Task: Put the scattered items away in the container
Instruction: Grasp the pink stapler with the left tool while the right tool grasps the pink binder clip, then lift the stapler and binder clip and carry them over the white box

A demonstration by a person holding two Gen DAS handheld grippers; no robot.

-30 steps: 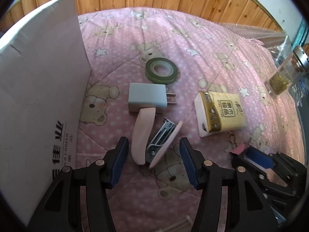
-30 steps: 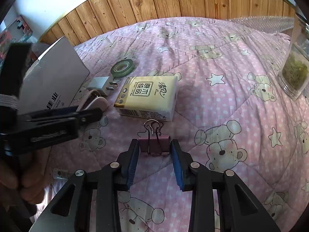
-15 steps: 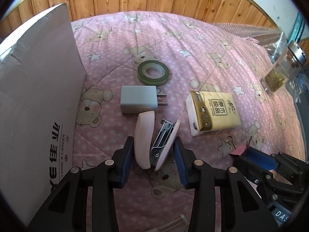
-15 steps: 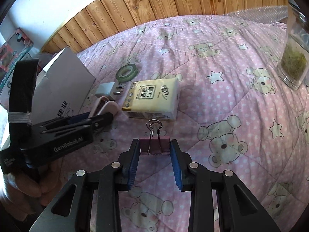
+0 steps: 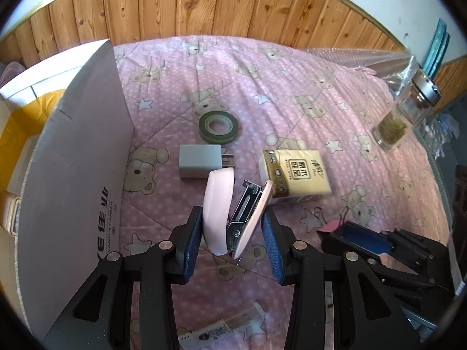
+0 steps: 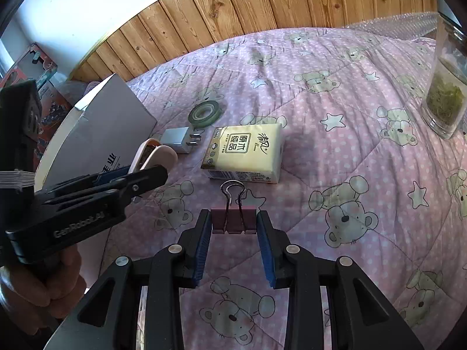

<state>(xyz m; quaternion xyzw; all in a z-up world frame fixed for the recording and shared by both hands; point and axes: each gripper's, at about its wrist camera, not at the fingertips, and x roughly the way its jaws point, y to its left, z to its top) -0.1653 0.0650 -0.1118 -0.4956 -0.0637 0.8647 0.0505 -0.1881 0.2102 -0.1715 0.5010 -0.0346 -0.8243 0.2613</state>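
Observation:
My left gripper is shut on a pink stapler and holds it above the pink bear quilt; the stapler also shows in the right wrist view. My right gripper is shut on a pink binder clip, lifted just off the quilt. A yellow tissue pack, a white charger plug and a green tape roll lie on the quilt. The grey cardboard box stands at the left.
A glass jar of green flakes stands at the right. A wooden panel wall runs behind the bed. A small clear packet lies near the front edge. Something yellow sits inside the box.
My left gripper closed on the stapler and lifted it off the quilt. My right gripper stayed shut on the binder clip and rose with it.

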